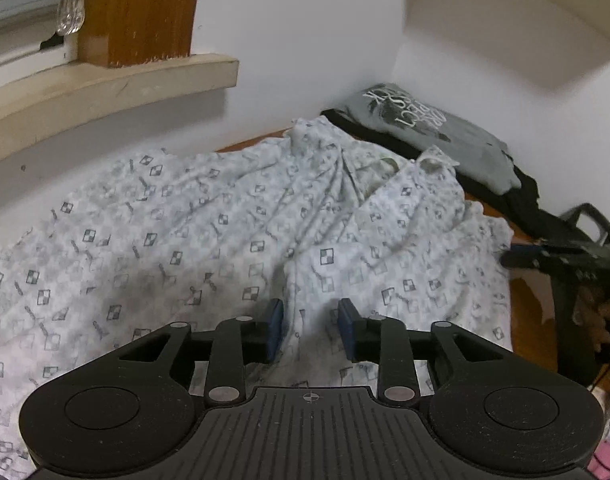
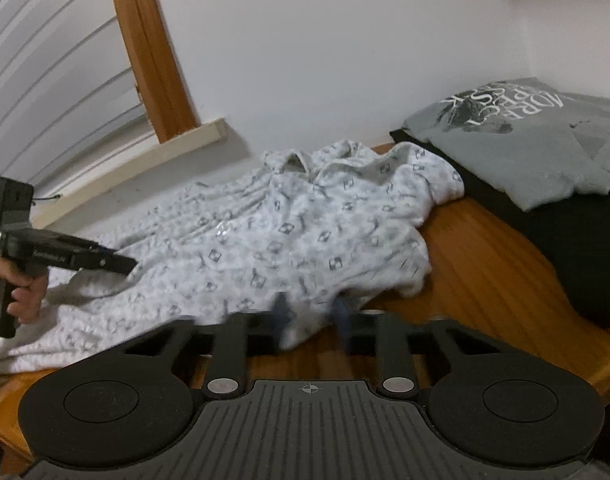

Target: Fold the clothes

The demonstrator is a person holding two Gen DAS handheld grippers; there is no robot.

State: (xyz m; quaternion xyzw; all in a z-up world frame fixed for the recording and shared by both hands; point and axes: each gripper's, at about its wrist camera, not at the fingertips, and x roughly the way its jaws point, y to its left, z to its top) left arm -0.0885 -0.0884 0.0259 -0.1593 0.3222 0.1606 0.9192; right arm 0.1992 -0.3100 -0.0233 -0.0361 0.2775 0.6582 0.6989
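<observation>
A white patterned garment (image 1: 233,240) lies spread and wrinkled over a wooden table (image 2: 481,276), and it covers most of the near surface in both wrist views. Nearest to the left camera, the left gripper (image 1: 311,330) sits low over the cloth; its blue pads (image 1: 274,330) stand narrow, with a raised ridge of the fabric between them, and the ridge seems to touch both pads, so it looks like a pinch on the garment. In the right wrist view, the right gripper (image 2: 311,316) is at the near hem of the same garment, where the cloth hangs over the table edge; the jaws stand close together with a fold of the hem between them, but the fingers are blurred there, so I can only say it probably grips the fabric. To the left in that view a hand (image 2: 23,292) holds the other tool over the far side of the cloth. Farther back, the collar end (image 2: 301,162) of the garment reaches toward the wall. Just beside it, on the right, a folded grey T-shirt (image 2: 517,152) with printed letters lies on top of a black garment (image 2: 565,248), and the white cloth touches this pile. Behind everything there are a white wall, a pale window sill (image 1: 105,92) and a brown wooden frame (image 1: 141,8).
</observation>
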